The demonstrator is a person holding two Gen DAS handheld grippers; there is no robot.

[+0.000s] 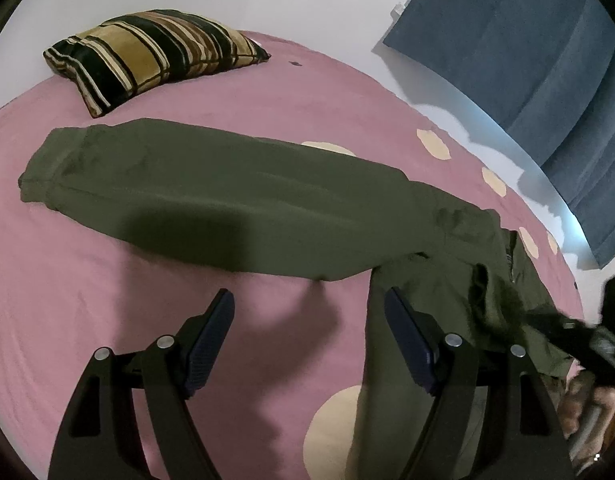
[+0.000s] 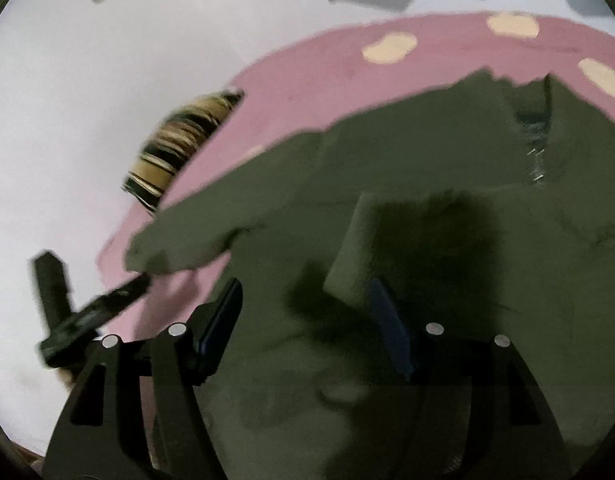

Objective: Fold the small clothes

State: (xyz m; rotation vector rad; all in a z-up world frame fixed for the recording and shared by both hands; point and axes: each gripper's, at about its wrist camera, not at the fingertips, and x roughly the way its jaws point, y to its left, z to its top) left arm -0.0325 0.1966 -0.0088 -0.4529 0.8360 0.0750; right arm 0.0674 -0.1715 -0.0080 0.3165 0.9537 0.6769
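Olive-green jacket (image 1: 235, 196) spread flat on the pink bedsheet (image 1: 107, 280) with cream spots, one sleeve stretched out long toward the striped pillow (image 1: 147, 48), cuff end nearest it; laid out this way, most likely, so the sleeve can be brought over the body as a first fold

Body of the garment off to the lower right in the left wrist view, zip (image 2: 537, 148) showing near the collar in the right wrist view, with another part of the cloth already lying doubled over the body beneath a dark shadow

Left gripper (image 1: 307, 316) released, jaws standing wide apart above bare sheet, with the right-hand pad just at the edge of the jacket body; nothing between them, seemingly poised to take the sleeve or the hem

Right gripper (image 2: 307, 312) also released, jaws spread over the jacket body, cloth beneath but not pinched; picture blurred, so contact of the pads with the fabric cannot be told for sure

Blue curtain (image 1: 547, 60) hanging against the white wall beyond the bed

No containers anywhere in view: no basket, box or drawer, so the folded piece presumably stays on the bed

Folding judged barely begun, sleeve not yet turned in
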